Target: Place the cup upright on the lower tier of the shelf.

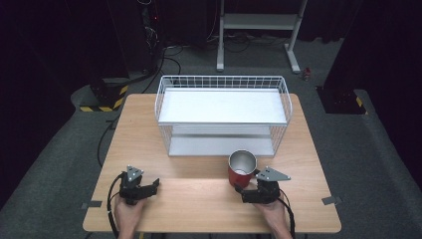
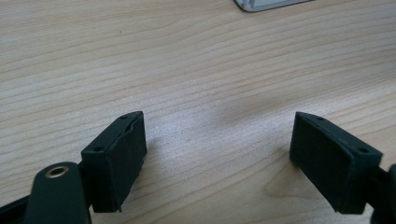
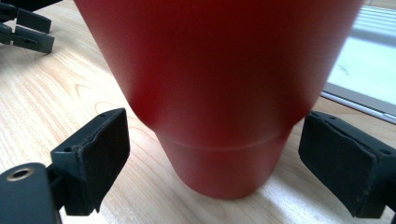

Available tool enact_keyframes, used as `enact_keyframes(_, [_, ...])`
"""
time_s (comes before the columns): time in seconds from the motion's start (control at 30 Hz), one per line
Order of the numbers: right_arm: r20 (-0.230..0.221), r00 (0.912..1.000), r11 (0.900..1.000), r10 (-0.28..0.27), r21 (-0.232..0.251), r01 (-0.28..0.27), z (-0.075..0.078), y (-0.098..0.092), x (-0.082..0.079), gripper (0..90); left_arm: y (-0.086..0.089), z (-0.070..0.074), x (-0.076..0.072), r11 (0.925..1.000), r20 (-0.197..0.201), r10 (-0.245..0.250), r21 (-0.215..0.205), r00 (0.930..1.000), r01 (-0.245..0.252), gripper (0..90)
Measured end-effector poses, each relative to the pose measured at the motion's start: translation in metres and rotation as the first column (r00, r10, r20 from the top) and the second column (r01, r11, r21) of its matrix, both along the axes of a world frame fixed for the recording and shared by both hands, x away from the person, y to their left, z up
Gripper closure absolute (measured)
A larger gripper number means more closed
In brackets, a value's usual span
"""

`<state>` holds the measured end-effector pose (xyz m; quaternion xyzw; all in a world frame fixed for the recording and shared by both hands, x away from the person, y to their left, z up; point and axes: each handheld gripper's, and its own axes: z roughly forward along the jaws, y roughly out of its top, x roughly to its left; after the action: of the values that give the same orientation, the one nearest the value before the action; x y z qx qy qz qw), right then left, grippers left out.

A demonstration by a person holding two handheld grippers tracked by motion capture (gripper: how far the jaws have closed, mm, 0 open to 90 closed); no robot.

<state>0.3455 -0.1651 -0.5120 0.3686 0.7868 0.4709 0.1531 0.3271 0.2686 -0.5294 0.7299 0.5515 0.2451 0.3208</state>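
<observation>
A red cup [image 1: 242, 170] with a shiny metal inside stands upright on the wooden table [image 1: 199, 199], just in front of the white wire basket [image 1: 222, 115]. My right gripper [image 1: 247, 191] is open right behind the cup's base. In the right gripper view the red cup [image 3: 219, 93] stands between the two spread jaws, which do not touch it. My left gripper [image 1: 149, 187] rests open near the table's front left. In the left gripper view its pads [image 2: 116, 158] stand wide apart over bare wood.
The wire basket holds a white shelf [image 1: 221, 105] and takes up the back middle of the table. A white metal stand [image 1: 259, 30] is on the floor beyond the table. Black-and-yellow striped bases [image 1: 102, 99] sit on the floor at the left.
</observation>
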Motion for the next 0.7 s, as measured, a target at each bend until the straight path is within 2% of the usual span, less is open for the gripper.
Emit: enact_keyframes(0.7, [0.030, 0.9988, 0.999, -0.039, 0.001, 0.039, -0.008, 0.019, 0.012, 8.9, 0.000, 0.000, 0.000, 1.0000, 0.000, 0.000, 0.000, 1.0000, 0.000, 18.8])
